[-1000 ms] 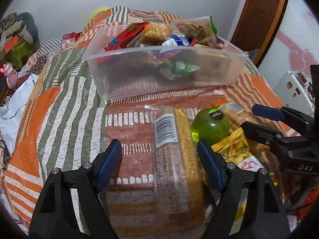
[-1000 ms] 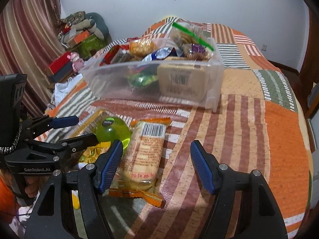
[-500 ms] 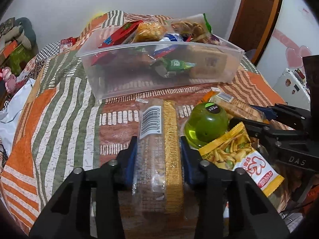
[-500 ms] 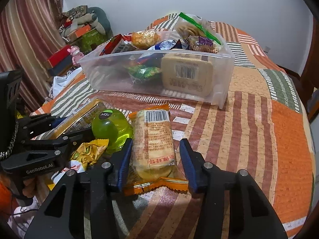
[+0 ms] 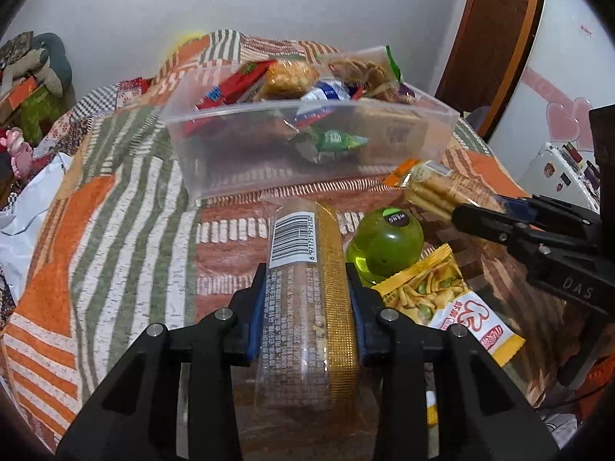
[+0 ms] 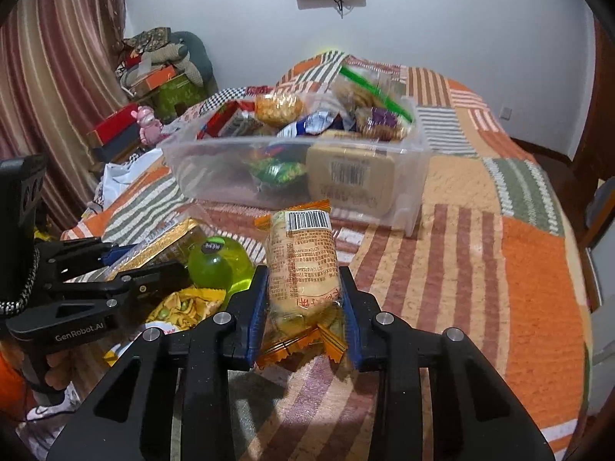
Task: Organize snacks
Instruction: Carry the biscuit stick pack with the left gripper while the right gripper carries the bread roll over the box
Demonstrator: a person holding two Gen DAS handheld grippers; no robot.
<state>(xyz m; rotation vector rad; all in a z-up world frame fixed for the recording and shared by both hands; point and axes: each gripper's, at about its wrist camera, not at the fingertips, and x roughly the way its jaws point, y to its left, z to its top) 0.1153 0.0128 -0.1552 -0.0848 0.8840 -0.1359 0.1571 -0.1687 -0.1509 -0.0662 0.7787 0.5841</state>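
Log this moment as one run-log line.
left tongs: shut on gold-edged cracker pack | right tongs: shut on orange-edged biscuit pack | clear bin: ahead, part filled | next: likely lift to bin

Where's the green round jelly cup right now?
The green jelly cup lies on the bedspread, just right of the gold-edged packet held in the left tool, with the yellow snack bag in front.
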